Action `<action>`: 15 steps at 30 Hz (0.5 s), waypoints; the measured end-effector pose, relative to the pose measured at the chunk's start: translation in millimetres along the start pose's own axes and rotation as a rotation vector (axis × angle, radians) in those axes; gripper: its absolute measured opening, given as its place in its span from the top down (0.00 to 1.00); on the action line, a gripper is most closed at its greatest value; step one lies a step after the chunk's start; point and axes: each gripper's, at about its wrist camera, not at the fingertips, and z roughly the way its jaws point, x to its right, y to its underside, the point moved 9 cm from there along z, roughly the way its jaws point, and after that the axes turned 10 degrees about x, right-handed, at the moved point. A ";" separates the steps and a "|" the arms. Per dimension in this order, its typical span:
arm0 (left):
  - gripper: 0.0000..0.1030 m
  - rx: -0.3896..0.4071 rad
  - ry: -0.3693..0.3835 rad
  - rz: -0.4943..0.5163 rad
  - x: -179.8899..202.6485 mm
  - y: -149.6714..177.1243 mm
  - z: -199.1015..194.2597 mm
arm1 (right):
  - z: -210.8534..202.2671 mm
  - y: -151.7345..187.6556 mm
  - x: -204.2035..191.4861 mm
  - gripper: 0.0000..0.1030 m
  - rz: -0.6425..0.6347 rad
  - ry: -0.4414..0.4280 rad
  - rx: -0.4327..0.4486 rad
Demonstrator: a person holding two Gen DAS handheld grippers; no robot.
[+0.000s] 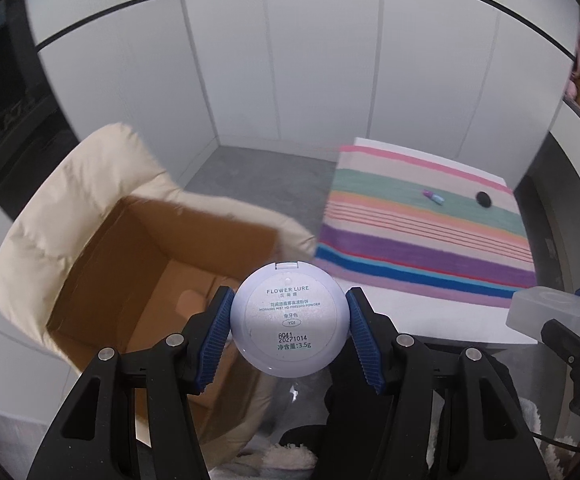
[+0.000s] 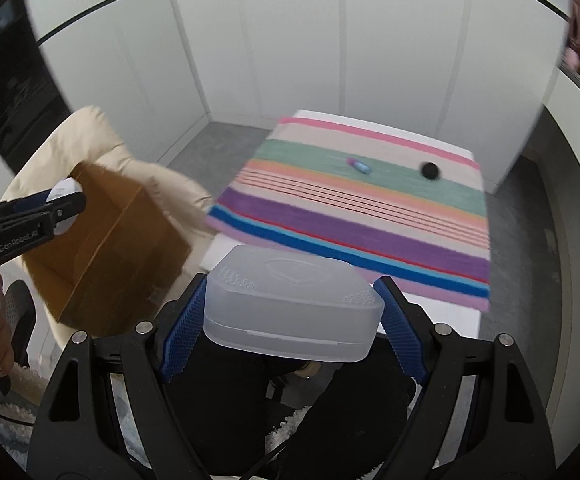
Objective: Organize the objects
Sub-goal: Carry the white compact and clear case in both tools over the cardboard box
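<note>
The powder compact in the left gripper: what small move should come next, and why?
Probably carry the powder compact a little further left and down over the open cardboard box, then release it. The left gripper is clamped on it, and the box opens just beside and below it, on a cream cushion. The right gripper holds a translucent case, which could follow.

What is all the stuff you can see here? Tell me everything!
powder compact: one, pale lilac-white, between the left gripper's pads, over the box.
plastic case: one, frosted clear, between the right gripper's pads.
cardboard box: one, brown, open, on the cushion.
cushion: one, cream, left of the table.
striped cloth: one, many colours, on the white table.
small tube: one, purple and blue, on the cloth.
round black thing: one, on the cloth.
left gripper: black, blue pads.
right gripper: black, blue pads.
</note>
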 end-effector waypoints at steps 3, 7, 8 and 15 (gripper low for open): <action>0.43 -0.008 -0.033 -0.042 -27.9 6.3 -2.1 | 8.2 -3.8 -30.2 0.18 -0.052 -0.042 -0.005; 0.43 -0.024 -0.087 -0.106 -71.8 19.6 -6.7 | 19.8 -5.7 -76.3 0.18 -0.121 -0.111 -0.020; 0.43 -0.029 -0.103 -0.124 -83.8 24.8 -8.2 | 23.8 -5.7 -90.1 0.18 -0.138 -0.128 -0.028; 0.43 -0.025 -0.228 -0.204 -149.7 49.0 -22.1 | 31.7 0.1 -180.4 0.18 -0.267 -0.264 -0.048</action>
